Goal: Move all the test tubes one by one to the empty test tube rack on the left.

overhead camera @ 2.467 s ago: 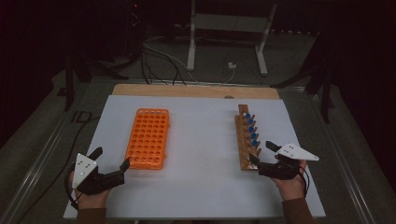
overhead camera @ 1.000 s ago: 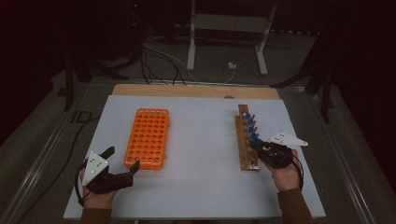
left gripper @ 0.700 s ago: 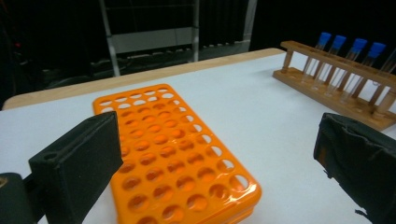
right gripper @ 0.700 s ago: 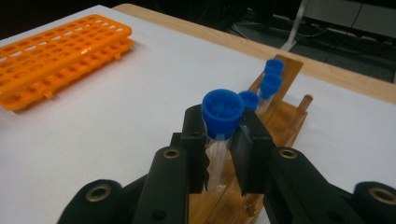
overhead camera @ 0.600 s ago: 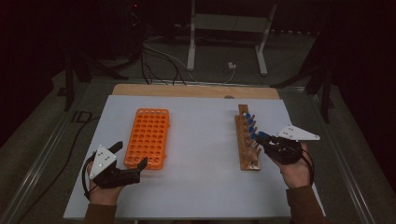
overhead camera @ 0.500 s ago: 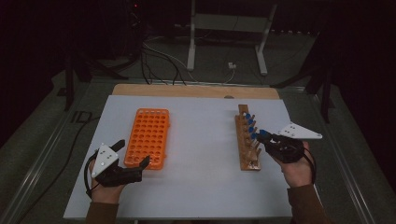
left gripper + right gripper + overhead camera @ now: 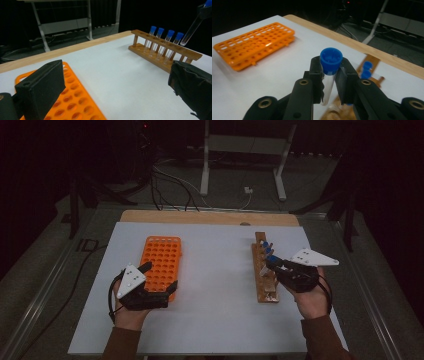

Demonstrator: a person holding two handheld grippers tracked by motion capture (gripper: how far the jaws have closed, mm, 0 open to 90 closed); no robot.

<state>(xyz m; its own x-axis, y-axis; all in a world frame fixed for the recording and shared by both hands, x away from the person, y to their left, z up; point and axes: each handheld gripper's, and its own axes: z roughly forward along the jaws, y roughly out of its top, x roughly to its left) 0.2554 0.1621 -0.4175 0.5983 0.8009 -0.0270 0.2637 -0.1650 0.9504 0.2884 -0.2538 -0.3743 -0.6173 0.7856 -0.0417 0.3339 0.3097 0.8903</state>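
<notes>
Right gripper view puts my right tool (image 7: 329, 75) nearest, clenched on a clear test tube (image 7: 327, 86) just under its blue cap (image 7: 331, 60), the tube hanging tilted above the wooden rack (image 7: 264, 272). From the high view my right hand (image 7: 312, 295) sits just right of that rack. My left tool (image 7: 160, 276) stands released over the orange rack's (image 7: 162, 260) near end. Farther along, four capped tubes (image 7: 165, 41) stand upright in the wooden rack.
</notes>
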